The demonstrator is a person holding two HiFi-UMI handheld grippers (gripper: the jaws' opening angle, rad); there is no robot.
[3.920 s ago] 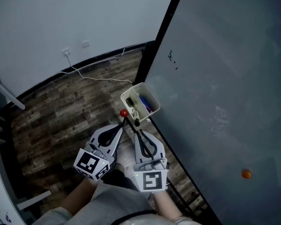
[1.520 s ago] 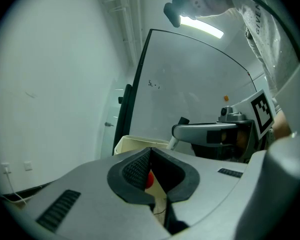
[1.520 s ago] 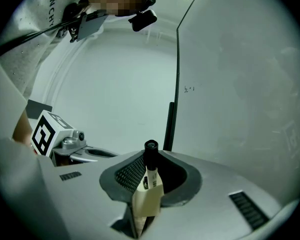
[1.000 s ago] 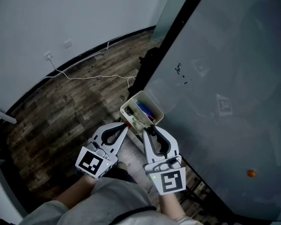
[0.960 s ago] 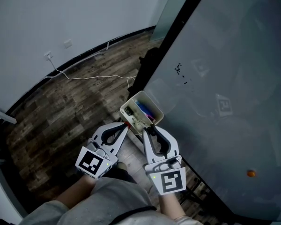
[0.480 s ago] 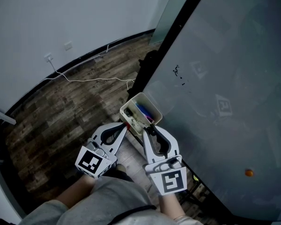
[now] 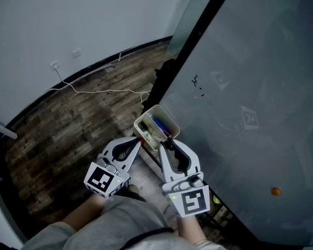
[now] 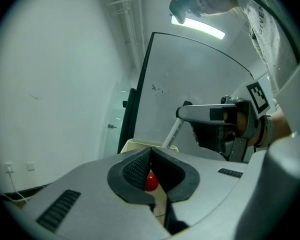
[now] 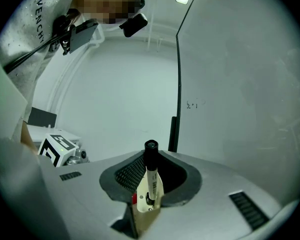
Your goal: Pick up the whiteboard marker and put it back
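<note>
My right gripper (image 7: pixel 164 144) is shut on the whiteboard marker (image 9: pixel 149 180), a white barrel with a black cap pointing up. Its lower end dips into the cream pen box (image 7: pixel 146 117) that hangs on the whiteboard's edge. The left gripper view shows the same marker (image 8: pixel 172 132) slanting down from the right gripper (image 8: pixel 182 111) into the box (image 8: pixel 140 143). The left gripper (image 7: pixel 140 141) is shut, with its tips at the box's near-left corner. A small red round thing (image 8: pixel 151 181) shows in the hollow behind those tips; whether it is touched I cannot tell.
A large grey whiteboard (image 7: pixel 250 87) with a black frame fills the right side; an orange magnet (image 7: pixel 275 191) sticks to it low down. Other pens, one of them blue (image 7: pixel 159 123), stand in the box. A white cable (image 7: pixel 94 90) lies on the wooden floor by the wall.
Since 3.9 s ago the right gripper has carried the marker forward to the box, and its end now sits inside. Over the last second both grippers have hardly moved.
</note>
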